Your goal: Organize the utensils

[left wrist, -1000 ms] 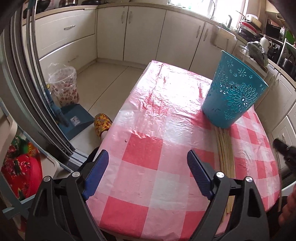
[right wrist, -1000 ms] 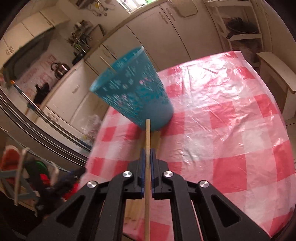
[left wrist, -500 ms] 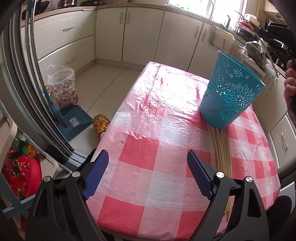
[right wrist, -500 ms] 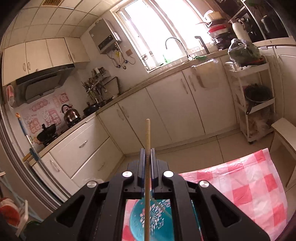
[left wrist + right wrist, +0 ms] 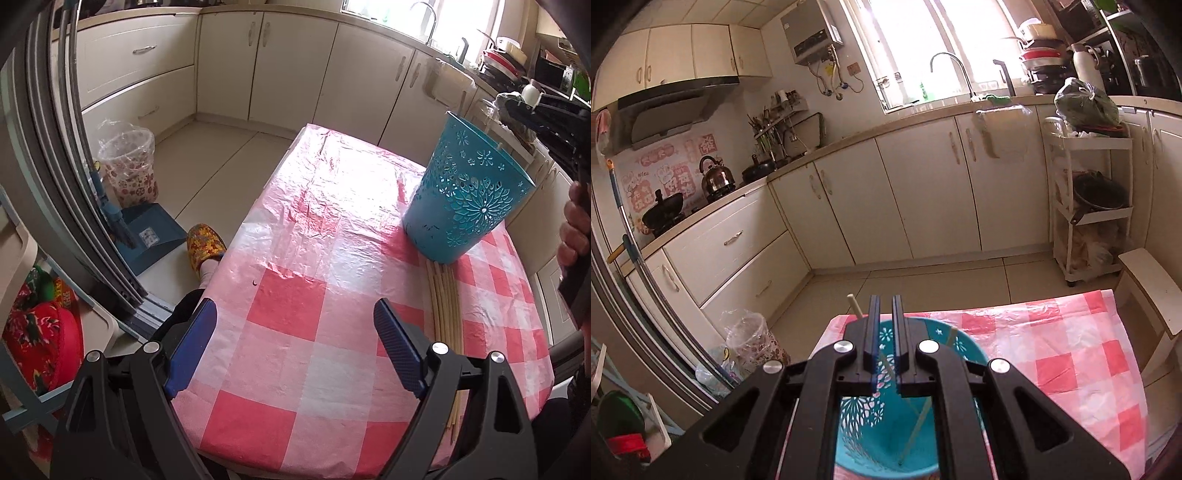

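A teal perforated basket [image 5: 466, 192] stands on the red-checked tablecloth [image 5: 295, 306] at the right. Several wooden chopsticks [image 5: 447, 306] lie in a row on the cloth in front of it. My left gripper [image 5: 291, 347] is open and empty, low over the table's near edge. My right gripper [image 5: 885, 321] hovers directly above the basket [image 5: 886, 439]; its jaws stand slightly apart with nothing between them. Chopsticks [image 5: 919, 428] lean inside the basket, and one tip [image 5: 854, 304] pokes above the rim beside the left finger. The right gripper also shows in the left wrist view [image 5: 546, 114], above the basket.
A lined waste bin [image 5: 127, 166], a blue dustpan [image 5: 147, 236] and a slippered foot [image 5: 205, 245] are on the floor left of the table. Cabinets [image 5: 280, 62] run along the back. A white stool [image 5: 1148, 288] and a rack [image 5: 1089, 206] stand to the right.
My right gripper lifted a chopstick from the table to above the basket, then opened slightly; the chopstick has dropped into the basket. The left gripper has barely moved.
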A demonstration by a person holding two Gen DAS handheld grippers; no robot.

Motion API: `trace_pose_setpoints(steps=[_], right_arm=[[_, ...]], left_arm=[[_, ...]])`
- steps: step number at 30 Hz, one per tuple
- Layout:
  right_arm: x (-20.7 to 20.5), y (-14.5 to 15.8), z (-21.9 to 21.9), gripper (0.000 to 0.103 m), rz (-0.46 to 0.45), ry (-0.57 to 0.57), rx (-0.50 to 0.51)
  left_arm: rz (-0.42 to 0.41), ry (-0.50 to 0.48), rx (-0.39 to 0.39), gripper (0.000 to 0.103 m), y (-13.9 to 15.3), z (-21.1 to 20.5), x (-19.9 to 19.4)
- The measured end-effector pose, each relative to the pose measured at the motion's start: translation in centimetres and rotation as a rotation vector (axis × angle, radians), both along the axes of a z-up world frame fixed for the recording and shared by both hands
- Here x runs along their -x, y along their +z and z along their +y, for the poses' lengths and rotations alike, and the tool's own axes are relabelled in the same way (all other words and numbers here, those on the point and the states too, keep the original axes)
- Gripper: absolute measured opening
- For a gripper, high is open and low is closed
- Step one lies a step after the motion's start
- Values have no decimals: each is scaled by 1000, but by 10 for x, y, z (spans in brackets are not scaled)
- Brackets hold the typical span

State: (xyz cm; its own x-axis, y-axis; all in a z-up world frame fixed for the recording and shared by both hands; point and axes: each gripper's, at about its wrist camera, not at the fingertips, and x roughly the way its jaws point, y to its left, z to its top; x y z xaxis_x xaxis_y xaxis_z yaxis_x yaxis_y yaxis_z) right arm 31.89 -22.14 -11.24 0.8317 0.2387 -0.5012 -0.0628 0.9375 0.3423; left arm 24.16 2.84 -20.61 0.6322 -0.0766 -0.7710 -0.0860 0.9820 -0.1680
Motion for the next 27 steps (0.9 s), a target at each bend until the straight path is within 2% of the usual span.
trace_pose_setpoints(steps=[5,9,14,19,22,27], right_arm=[[49,19,-11,10,-63,-2,13],[90,16,-24,16,-55,-34,-3],[118,-34,-20,19,126,-22,-11],[113,-107,-6,19,365,21,-5],[100,-132,5,19,438,38,19],[86,-147,18,19,470,38,73]], left_arm=[[-20,-2,-7,85,9,-2,8],[-32,-3,-10,86,14,-3,15],[-41,-11,-14,87,17,-5,23],[-31,-24,-21,87,15,-9,28],[-33,-22,-25,88,15,-7,30],[-20,-5,-9,88,11,-1,28]])
